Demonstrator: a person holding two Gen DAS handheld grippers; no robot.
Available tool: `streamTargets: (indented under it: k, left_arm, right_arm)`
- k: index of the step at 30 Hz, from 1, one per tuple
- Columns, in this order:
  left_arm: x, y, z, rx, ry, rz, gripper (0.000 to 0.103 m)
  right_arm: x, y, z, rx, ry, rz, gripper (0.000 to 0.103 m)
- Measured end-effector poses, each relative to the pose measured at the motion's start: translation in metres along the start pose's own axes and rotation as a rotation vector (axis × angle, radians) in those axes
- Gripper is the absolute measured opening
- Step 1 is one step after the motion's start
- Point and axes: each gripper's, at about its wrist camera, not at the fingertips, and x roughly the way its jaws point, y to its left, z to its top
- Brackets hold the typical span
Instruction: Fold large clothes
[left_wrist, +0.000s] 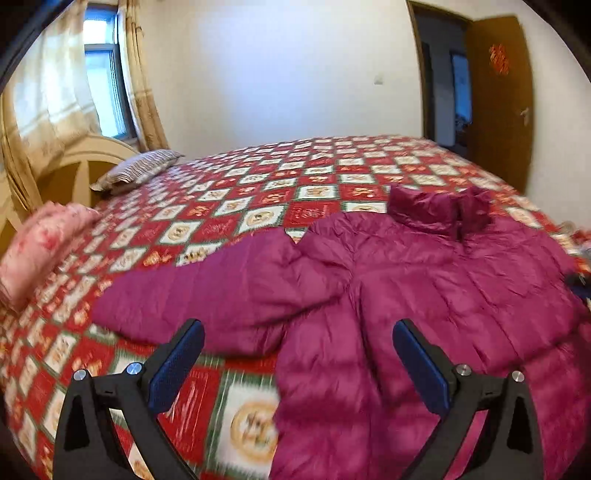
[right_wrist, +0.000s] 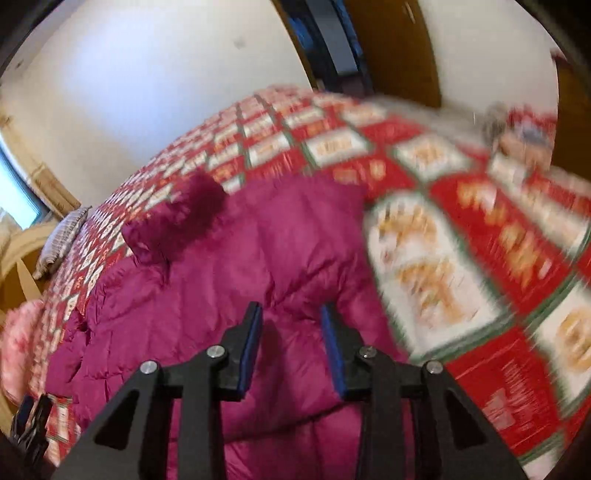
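Observation:
A large magenta puffer jacket (left_wrist: 424, 295) lies spread on the bed, its collar (left_wrist: 439, 210) at the far side and one sleeve (left_wrist: 207, 284) stretched out to the left. My left gripper (left_wrist: 299, 332) is wide open and empty, above the jacket's near left edge by the sleeve. In the right wrist view the jacket (right_wrist: 240, 277) fills the middle, collar (right_wrist: 177, 221) at the upper left. My right gripper (right_wrist: 291, 314) is open with a narrower gap, empty, just above the jacket's body near its right edge.
The bed has a red, white and green patterned quilt (left_wrist: 258, 192). A striped pillow (left_wrist: 140, 170) and a pink pillow (left_wrist: 40, 243) lie at the headboard (left_wrist: 74, 162) on the left. An open wooden door (left_wrist: 498, 99) stands behind. Loose items (right_wrist: 517, 125) lie on the bed's far right.

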Motion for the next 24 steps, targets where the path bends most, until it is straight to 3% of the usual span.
streamTargets:
  k: [4,7,11,13,15,18,20,22,24]
  left_arm:
    - [0.04,-0.02,0.008,-0.005,0.069,0.043,0.102]
    - [0.069,-0.035,-0.008,0.029,0.156,0.089,0.102]
    - [0.083,-0.036,-0.02,0.017,0.213,0.06,0.102]
    - [0.082,-0.031,-0.02,-0.009,0.214,0.029,0.102]
    - [0.075,-0.018,-0.017,-0.046,0.207,-0.006,0.102]
    - [0.056,0.01,-0.011,-0.124,0.16,0.001,0.102]
    - [0.047,0.041,-0.007,-0.182,0.13,0.03,0.102]
    - [0.041,0.074,-0.001,-0.243,0.106,0.076,0.102]
    - [0.036,0.115,0.002,-0.321,0.064,0.168,0.102]
  right_arm:
    - [0.009,0.002,-0.012,-0.029,0.009,-0.026,0.036]
    - [0.008,0.003,-0.016,-0.079,0.022,-0.041,0.036]
    - [0.006,-0.001,-0.01,-0.077,0.062,-0.046,0.036]
    - [-0.001,0.006,-0.009,-0.083,0.044,-0.078,0.042]
    - [-0.014,0.021,-0.012,-0.107,-0.016,-0.055,0.043]
    - [-0.023,0.049,-0.025,-0.17,-0.052,-0.008,0.056]
    - [-0.018,0.061,-0.036,-0.206,-0.034,0.026,0.059]
    - [-0.004,0.066,-0.045,-0.238,0.006,0.009,0.064]
    - [0.015,0.066,-0.054,-0.25,0.061,-0.036,0.064]
